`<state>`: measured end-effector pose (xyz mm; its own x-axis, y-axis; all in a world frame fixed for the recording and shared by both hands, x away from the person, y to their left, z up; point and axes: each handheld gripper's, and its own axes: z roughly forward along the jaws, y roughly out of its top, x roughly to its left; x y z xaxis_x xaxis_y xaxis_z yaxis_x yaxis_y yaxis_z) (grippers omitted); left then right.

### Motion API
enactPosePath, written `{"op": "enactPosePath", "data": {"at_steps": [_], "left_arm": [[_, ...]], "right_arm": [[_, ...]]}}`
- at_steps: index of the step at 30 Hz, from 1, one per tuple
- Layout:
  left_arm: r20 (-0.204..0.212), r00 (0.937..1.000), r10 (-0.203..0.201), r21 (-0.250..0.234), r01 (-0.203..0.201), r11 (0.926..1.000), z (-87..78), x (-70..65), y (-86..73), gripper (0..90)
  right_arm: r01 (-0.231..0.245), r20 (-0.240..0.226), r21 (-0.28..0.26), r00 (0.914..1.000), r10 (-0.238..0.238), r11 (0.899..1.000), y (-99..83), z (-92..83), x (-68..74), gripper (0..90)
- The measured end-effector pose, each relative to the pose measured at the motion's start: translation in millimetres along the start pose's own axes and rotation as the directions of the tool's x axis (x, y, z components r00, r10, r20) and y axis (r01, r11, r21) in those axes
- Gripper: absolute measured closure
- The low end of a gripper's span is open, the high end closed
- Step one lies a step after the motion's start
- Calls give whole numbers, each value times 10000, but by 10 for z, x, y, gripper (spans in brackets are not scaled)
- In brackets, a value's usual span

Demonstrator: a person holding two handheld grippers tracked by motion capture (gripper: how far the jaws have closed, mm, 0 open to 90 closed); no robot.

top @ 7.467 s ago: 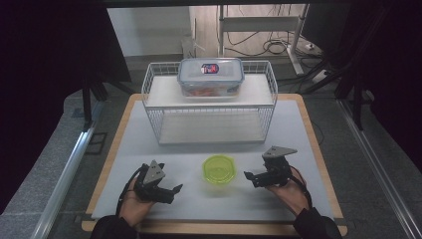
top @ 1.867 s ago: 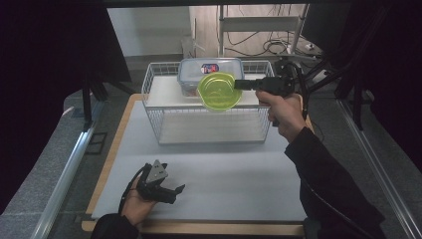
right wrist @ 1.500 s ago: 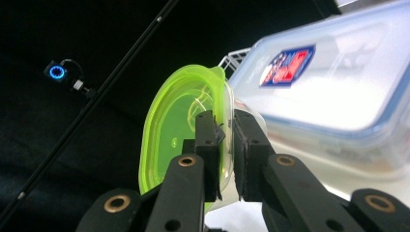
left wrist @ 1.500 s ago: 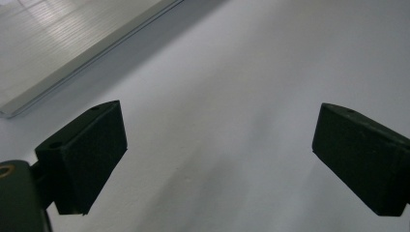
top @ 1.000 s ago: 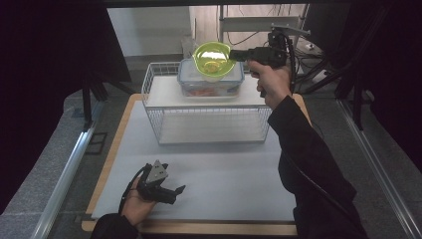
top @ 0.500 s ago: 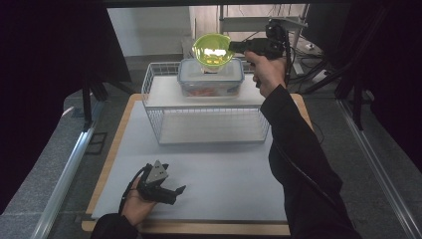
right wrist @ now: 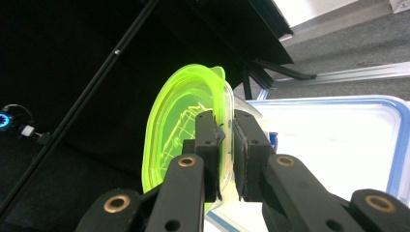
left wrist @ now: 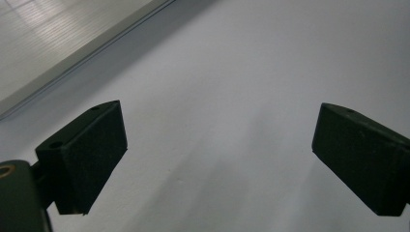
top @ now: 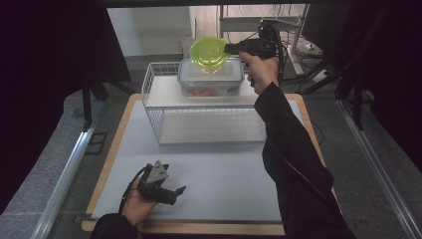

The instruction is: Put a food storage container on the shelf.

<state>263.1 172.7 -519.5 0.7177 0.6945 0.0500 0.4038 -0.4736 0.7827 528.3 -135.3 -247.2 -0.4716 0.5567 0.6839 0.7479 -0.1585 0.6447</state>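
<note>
Two jaws of right gripper (right wrist: pixel 225 159) clamp green lid (right wrist: pixel 181 125).

White wire rack (top: pixel 204 122) at the far middle of the desk (top: pixel 119 124), standing on a pale mat (top: pixel 219 179) with a wooden border. Beyond the rack, on the floor, a metal shelf frame (top: pixel 259 22) and a tangle of dark cables (top: pixel 308 55). Left of the rack, a black stand (top: pixel 92 92) against a dark curtain, and a metal rail (top: pixel 69 169) running along the desk's left side. Right of the rack, a matching rail (top: pixel 378 169) over grey floor.
</note>
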Motion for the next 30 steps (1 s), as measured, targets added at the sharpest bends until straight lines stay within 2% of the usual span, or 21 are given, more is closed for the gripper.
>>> {"op": "enactPosePath", "data": {"at_steps": [4, 13, 23, 30], "left_arm": [[6, 10000, 14, 24, -14, 10000, 1, 3, -1, 52], [29, 10000, 26, 55, -26, 10000, 7, -1, -3, 53], [62, 10000, 30, 81, -31, 10000, 11, -1, -5, 53], [75, 10000, 31, 92, -31, 10000, 12, -3, -5, 53]], "right_arm": [[-12, 74, -8, 10000, 12, 10000, 3, 24, -32, 815], [354, 712, -126, 9969, -344, 9993, 11, 59, -21, 775], [293, 796, -270, 9965, -271, 9992, 5, 111, -36, 714], [451, 855, -226, 9954, -430, 9987, -6, 119, -40, 663]]}}
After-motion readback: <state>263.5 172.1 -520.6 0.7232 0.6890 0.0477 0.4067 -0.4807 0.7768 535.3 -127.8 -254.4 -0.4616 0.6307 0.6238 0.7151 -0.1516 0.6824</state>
